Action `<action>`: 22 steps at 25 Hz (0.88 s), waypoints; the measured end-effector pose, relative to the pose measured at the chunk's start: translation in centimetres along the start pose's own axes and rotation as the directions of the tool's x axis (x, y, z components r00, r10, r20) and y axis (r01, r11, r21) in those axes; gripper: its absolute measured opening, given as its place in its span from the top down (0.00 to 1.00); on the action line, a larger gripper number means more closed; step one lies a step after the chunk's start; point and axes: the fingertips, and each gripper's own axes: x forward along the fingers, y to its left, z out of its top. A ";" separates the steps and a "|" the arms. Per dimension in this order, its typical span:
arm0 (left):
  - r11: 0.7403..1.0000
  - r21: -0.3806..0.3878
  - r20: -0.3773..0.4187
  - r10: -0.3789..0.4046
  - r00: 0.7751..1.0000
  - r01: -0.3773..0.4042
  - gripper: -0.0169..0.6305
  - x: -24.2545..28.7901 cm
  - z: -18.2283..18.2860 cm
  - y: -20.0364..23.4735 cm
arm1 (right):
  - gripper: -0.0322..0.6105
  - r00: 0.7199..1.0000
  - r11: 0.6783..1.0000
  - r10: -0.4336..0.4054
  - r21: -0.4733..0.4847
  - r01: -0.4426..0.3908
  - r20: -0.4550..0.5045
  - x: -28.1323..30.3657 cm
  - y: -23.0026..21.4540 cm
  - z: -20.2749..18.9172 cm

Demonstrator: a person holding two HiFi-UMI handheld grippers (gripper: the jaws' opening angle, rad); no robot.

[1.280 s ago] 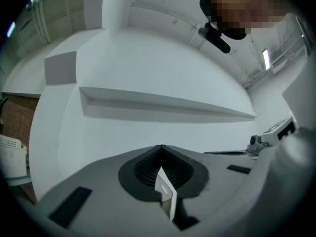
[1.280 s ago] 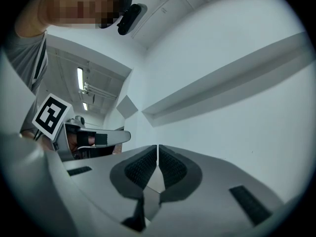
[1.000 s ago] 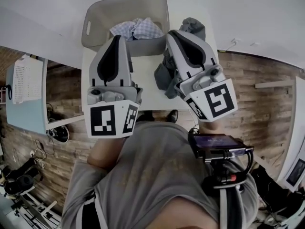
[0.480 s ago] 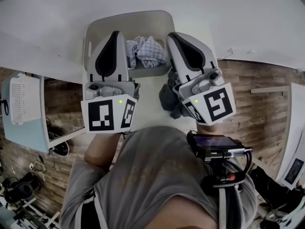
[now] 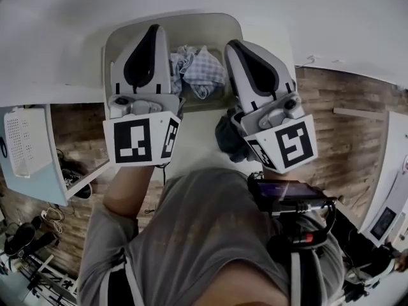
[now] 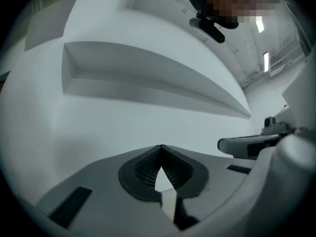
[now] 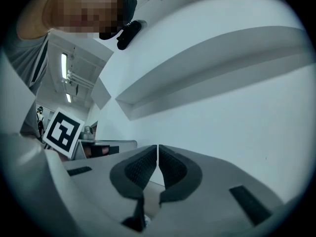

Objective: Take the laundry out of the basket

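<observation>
A grey laundry basket stands at the far end of a small white table, with a crumpled blue-checked cloth inside it. My left gripper reaches over the basket's left half, jaws shut and empty. Its tips face a white wall in the left gripper view. My right gripper hangs over the basket's right rim, also shut with nothing in it. A dark grey garment lies on the table beneath the right gripper. What lies deeper in the basket is hidden.
A white wall with a long ledge rises behind the table. A light blue stand with a white perforated panel sits at the left over the wooden floor. A black device hangs at the person's chest.
Both grippers have moved forward from over the table's middle to above the basket. Their jaws stayed shut. The dark garment is now mostly covered by the right gripper.
</observation>
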 end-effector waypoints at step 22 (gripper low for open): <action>0.963 -0.118 -0.439 -0.270 0.857 0.243 0.96 6.0 -20.5 0.4 | 0.92 0.997 0.994 -0.043 0.094 0.049 -0.065 5.8 -3.8 -5.2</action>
